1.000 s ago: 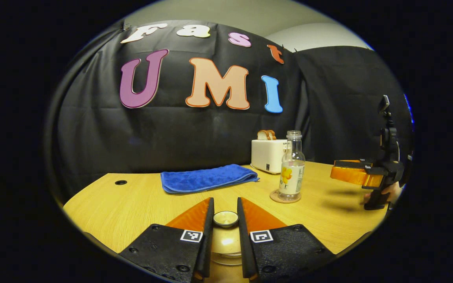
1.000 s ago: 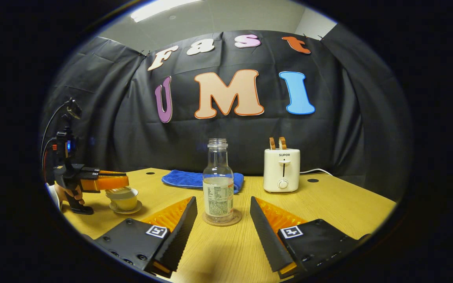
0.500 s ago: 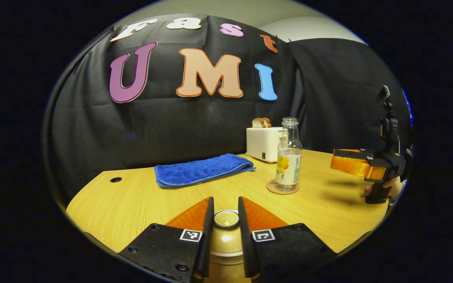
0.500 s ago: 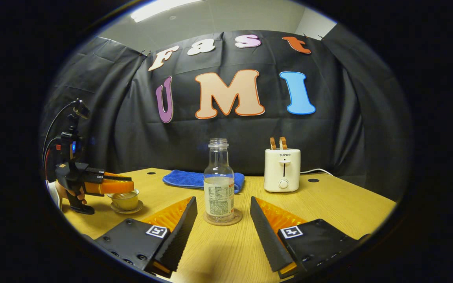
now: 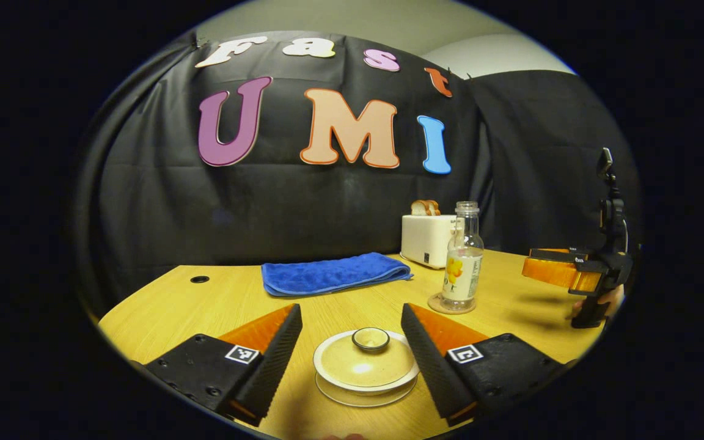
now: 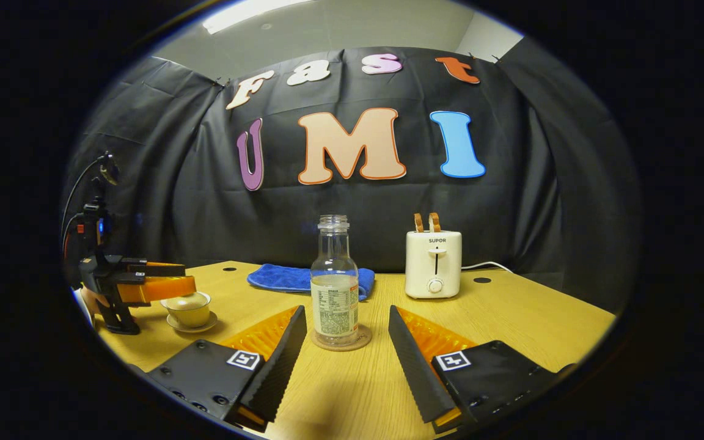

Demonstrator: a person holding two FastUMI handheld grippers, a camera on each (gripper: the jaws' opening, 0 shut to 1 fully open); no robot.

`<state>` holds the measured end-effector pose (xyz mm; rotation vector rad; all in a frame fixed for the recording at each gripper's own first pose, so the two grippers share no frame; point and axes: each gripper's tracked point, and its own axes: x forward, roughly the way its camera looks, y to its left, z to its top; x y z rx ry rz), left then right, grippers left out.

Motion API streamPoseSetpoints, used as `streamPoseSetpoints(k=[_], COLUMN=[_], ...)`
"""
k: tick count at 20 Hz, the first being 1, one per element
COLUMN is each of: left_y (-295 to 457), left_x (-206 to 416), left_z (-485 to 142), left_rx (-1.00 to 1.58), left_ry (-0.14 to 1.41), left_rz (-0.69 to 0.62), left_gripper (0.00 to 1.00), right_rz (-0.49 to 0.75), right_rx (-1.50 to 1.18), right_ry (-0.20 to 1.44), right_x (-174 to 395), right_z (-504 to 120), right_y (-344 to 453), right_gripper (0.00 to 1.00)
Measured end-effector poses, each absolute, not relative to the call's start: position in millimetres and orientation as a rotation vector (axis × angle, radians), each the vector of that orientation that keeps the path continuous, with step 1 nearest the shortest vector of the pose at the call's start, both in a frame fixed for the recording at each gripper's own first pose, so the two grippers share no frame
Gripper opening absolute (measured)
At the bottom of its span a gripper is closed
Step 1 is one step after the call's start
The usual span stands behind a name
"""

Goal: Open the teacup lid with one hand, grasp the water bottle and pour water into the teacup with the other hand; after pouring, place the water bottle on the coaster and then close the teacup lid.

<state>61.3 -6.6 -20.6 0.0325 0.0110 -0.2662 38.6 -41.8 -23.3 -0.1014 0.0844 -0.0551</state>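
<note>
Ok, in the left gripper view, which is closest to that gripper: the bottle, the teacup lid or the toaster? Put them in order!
1. Teacup lid, between the open left gripper's fingers.
2. Water bottle, farther right, on its coaster.
3. Toaster, behind the bottle, by the wall.

My left gripper (image 5: 352, 333) straddles the lid (image 5: 366, 362), which sits on the teacup (image 6: 188, 307). The bottle (image 6: 334, 284) stands on its coaster (image 6: 340, 339) between my right gripper (image 6: 343, 333) fingers, farther out. Behind it lies the towel (image 6: 291, 278); the toaster (image 6: 432, 264) is right of that, on the table (image 6: 511, 318).
</note>
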Motion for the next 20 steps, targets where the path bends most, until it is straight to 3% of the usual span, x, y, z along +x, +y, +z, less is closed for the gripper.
streamPoseSetpoints(k=[2,5,15,18,19,20], left_y=[-4,13,94,90,89,90], left_x=[59,53,22,20,22,23], left_z=[-20,-20,-18,-19,-19,-19], left_rx=[0.034,0.035,0.045,0.044,0.043,0.043], left_ry=[0.006,0.005,-0.007,-0.005,-0.003,-0.005], left_rz=[-0.246,-0.164,0.273,0.277,0.27,0.27], left_gripper=[0.99,0.99,0.98,0.98,0.95,0.95], right_rz=[-0.071,-0.097,-0.213,-0.223,-0.223,-0.223], right_rx=[-0.102,-0.105,-0.114,-0.115,-0.115,-0.115], right_ry=[0.083,0.082,0.068,0.067,0.066,0.066], right_x=[39,40,39,38,38,38], right_z=[-23,-23,-20,-18,-19,-18], right_y=[-45,-50,-70,-71,-71,-71], right_gripper=[0.84,0.87,0.88,0.92,0.84,0.88])
